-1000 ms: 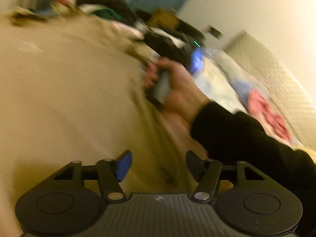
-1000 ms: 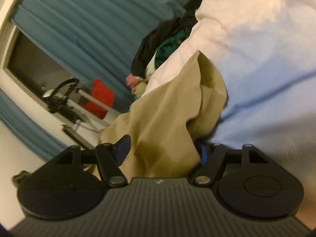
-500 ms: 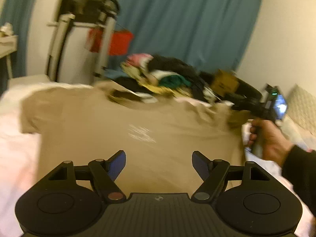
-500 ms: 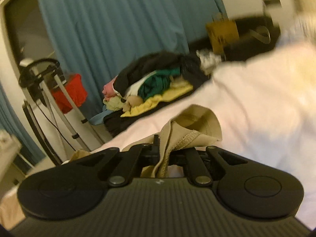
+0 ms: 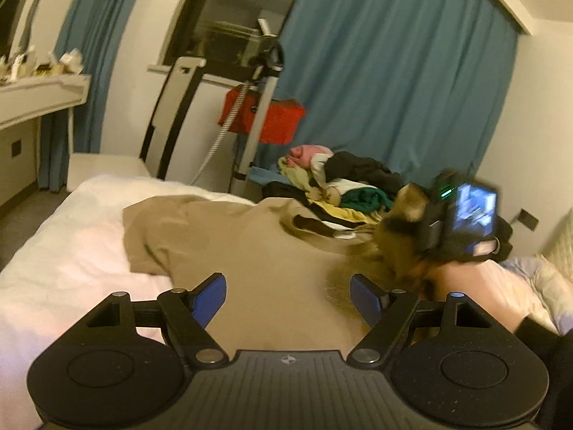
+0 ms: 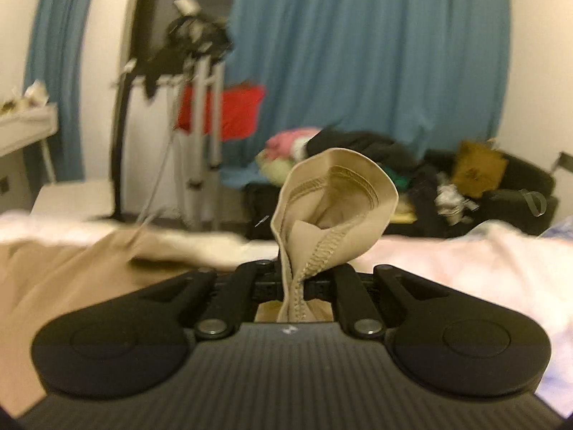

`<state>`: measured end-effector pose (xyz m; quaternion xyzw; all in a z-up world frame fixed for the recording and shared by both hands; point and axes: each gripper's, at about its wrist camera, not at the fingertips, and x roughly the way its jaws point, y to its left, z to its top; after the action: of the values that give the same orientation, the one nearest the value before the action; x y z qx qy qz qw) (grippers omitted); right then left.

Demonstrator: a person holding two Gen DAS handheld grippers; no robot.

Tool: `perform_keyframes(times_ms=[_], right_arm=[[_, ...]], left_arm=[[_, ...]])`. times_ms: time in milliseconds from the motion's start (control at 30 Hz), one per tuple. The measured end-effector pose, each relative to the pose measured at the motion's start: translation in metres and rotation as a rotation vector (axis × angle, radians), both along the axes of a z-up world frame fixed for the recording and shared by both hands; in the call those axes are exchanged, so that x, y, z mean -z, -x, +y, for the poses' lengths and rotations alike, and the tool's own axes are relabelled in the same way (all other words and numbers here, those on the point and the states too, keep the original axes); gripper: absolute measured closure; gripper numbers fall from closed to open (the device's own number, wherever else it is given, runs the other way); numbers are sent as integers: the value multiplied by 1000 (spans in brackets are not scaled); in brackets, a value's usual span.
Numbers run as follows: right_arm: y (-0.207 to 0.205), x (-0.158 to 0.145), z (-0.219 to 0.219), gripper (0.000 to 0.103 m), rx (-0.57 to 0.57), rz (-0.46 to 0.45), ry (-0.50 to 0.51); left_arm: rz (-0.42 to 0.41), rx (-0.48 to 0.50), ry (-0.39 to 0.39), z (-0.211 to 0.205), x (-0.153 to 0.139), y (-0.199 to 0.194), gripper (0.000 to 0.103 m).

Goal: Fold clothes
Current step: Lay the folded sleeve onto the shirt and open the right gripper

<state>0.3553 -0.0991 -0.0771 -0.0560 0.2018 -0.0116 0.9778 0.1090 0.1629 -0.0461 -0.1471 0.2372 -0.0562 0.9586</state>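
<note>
A tan T-shirt lies spread on the white bed, collar toward the far end. My left gripper hovers open over the shirt's near part, nothing between its blue pads. My right gripper is shut on a bunched hem of the tan T-shirt, which sticks up in a curl above the fingers. In the left wrist view the right gripper appears at the shirt's right side, lifting cloth, held by a hand.
A heap of mixed clothes sits past the bed's far end, before blue curtains. A metal stand with a red bag is at the far left. A white shelf lines the left wall. A patterned quilt lies right.
The right gripper shut on the shirt's hem and lifted it. The left gripper swung up and back, leaving the shirt spread flat ahead of it.
</note>
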Motion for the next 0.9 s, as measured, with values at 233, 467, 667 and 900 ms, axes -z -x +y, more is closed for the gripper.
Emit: perform_keyframes(times_ms=[233, 467, 667, 900], right_arm=[[-25, 51, 42, 93, -75, 107, 20], [5, 25, 14, 17, -191, 112, -141], [109, -34, -39, 16, -242, 32, -265], [253, -54, -134, 16, -124, 24, -421]], left_arm=[[60, -40, 38, 13, 25, -21, 25], [96, -33, 6, -3, 38, -32, 25], [110, 10, -23, -35, 34, -17, 25], [155, 190, 2, -102, 32, 22, 26]])
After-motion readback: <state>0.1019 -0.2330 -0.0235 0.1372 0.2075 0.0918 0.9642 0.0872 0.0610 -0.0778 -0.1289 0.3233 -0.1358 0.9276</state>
